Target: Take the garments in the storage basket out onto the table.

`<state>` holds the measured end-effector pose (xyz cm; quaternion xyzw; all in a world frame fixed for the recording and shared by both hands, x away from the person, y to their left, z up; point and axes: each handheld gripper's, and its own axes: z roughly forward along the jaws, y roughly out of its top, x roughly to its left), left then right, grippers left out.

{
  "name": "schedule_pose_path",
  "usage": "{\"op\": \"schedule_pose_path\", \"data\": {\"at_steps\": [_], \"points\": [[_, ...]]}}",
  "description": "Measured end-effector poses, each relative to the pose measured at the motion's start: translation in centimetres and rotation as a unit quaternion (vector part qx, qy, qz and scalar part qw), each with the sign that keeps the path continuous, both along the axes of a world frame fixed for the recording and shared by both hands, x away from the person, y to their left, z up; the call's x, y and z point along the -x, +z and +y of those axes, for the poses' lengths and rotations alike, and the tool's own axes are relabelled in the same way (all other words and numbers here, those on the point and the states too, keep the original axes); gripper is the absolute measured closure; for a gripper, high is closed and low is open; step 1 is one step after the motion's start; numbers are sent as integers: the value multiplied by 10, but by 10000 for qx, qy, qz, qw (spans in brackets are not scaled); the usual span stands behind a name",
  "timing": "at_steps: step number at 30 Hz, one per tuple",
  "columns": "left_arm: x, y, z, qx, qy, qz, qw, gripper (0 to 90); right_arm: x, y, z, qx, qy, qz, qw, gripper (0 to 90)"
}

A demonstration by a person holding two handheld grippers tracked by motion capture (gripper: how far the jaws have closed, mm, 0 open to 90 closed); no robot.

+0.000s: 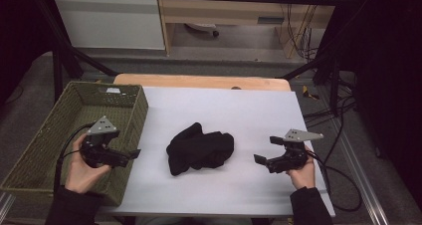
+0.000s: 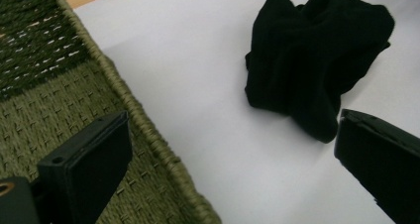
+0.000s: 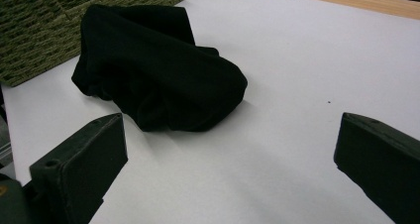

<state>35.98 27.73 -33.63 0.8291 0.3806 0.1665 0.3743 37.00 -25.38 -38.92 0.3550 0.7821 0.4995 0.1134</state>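
Nearest to me, both forearms come in from the bottom of the high view. My left gripper (image 1: 133, 154) hangs over the right wall of the green woven basket (image 1: 30, 155), jaws spread wide, nothing between them. My right gripper (image 1: 267, 150) hovers over the white table (image 1: 259, 110) on the far side, jaws just as wide and also empty.

Between the two, a bit farther out, lies the black cloth (image 1: 200, 148), crumpled in a heap on the white surface, just beside the basket but not touching it. Both tools point inward at it.

So I read this as the approach: nothing gripped yet, and the cloth looks bound for the basket. The next move calls for bringing one claw down over a raised fold and closing on enough fabric that it lifts in one piece, not as a trailing flap.

The left gripper view gives me what the overhead cannot: the basket rim (image 2: 148, 135) running right between my jaws, with the cloth (image 2: 317, 60) beyond the right one, so I must clear that rim first. The right gripper view shows the heap's thick, rounded near edge (image 3: 163, 80) well ahead of the open jaws, basket corner (image 3: 59, 26) behind it. Farthest back, the wooden table edge (image 1: 201, 80).
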Motion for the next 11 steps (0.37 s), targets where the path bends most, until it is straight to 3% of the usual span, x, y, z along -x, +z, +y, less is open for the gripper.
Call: {"op": "schedule_pose_path", "data": {"at_steps": [11], "points": [[3,-4,9,0,84,15,10000,13,0,-1,-1,8,4,13,10000,6]]}}
